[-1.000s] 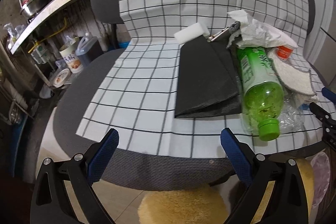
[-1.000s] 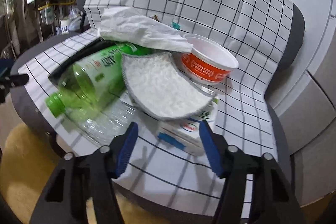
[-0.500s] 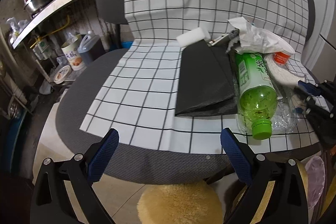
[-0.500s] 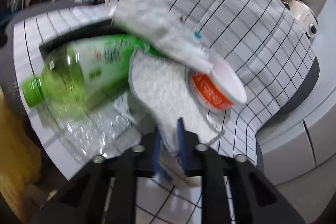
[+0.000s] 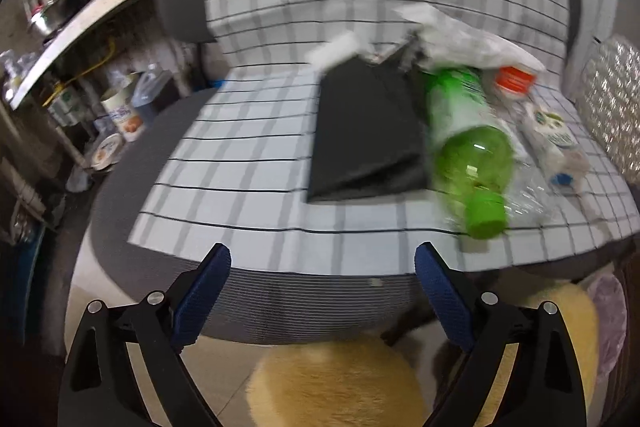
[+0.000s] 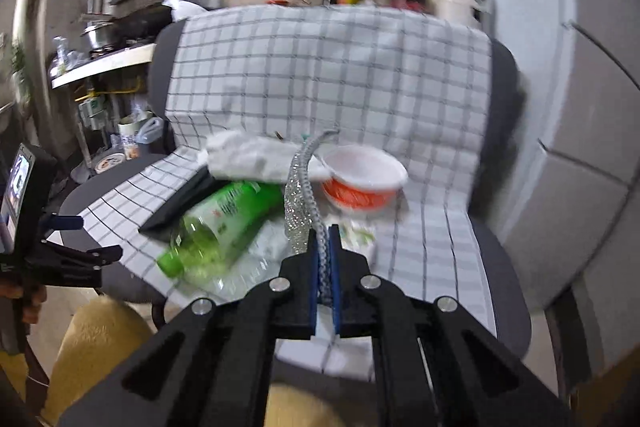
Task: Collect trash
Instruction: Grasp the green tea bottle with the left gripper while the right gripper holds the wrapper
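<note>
Off the chair seat's (image 5: 224, 163) front edge, the left gripper (image 5: 322, 291) hangs with jaws wide apart, free to take the next piece. The black bag (image 5: 364, 135) lies flat mid-seat, the green bottle (image 5: 468, 147) just beside it. The right gripper (image 6: 324, 267) is clamped on the scouring pad (image 6: 300, 203), lifted above the seat's right side.
</note>
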`<state>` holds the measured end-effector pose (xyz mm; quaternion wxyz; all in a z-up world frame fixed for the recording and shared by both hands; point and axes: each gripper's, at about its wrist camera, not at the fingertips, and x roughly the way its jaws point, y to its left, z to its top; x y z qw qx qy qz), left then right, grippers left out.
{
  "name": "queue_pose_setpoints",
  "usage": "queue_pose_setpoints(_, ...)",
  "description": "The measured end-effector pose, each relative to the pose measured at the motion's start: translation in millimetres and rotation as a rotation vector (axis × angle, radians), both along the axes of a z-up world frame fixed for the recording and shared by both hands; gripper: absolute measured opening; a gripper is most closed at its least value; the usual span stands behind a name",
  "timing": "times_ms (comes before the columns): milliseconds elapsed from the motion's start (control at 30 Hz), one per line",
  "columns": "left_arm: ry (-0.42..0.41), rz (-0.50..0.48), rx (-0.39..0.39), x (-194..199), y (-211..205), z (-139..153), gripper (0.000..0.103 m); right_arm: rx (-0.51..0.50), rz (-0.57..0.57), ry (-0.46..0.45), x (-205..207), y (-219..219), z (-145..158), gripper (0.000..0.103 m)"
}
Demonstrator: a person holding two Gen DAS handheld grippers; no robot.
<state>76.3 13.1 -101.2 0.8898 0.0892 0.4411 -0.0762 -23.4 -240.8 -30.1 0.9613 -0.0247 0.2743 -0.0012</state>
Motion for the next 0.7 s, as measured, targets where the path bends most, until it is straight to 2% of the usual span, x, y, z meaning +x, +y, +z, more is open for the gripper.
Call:
queue_pose_setpoints(100, -0.015, -0.056, -0.07, -4, -19, 6, 0.089, -0.003, -0.069, -0.007, -14, -9, -5, 0.005)
queue_pose_setpoints(167, -0.036, -0.08, -0.104, -1, -32, 15, 0.086, 0.034, -0.106, -0.014, -21, -21, -6, 0.005)
queue_pose_setpoints(267, -0.071, -0.104, -0.12, 12, -57, 27, 0.085, 0.053, -0.138, -0.011, -25, -32, -9, 0.005)
queue_pose_setpoints(367, -0.07, -0.136, -0.121, 32, -83, 29, 0.083, 0.061, -0.161, -0.014, -25, -43, -12, 0.005)
queue_pose_setpoints(467, -0.073, -0.132, -0.082, 54, -107, 23, 0.083, 0.076, -0.172, -0.018, -26, -53, -15, 0.005)
queue_pose_setpoints(567, -0.035, -0.121, -0.03, 75, -128, 7, 0.082, 0.081, -0.179, -0.012, -25, -62, -20, 0.005)
queue_pose_setpoints(700, 0.002, -0.099, 0.076, 97, -145, -8, 0.082, 0.097, -0.185, 0.0, -23, -74, -26, 0.005)
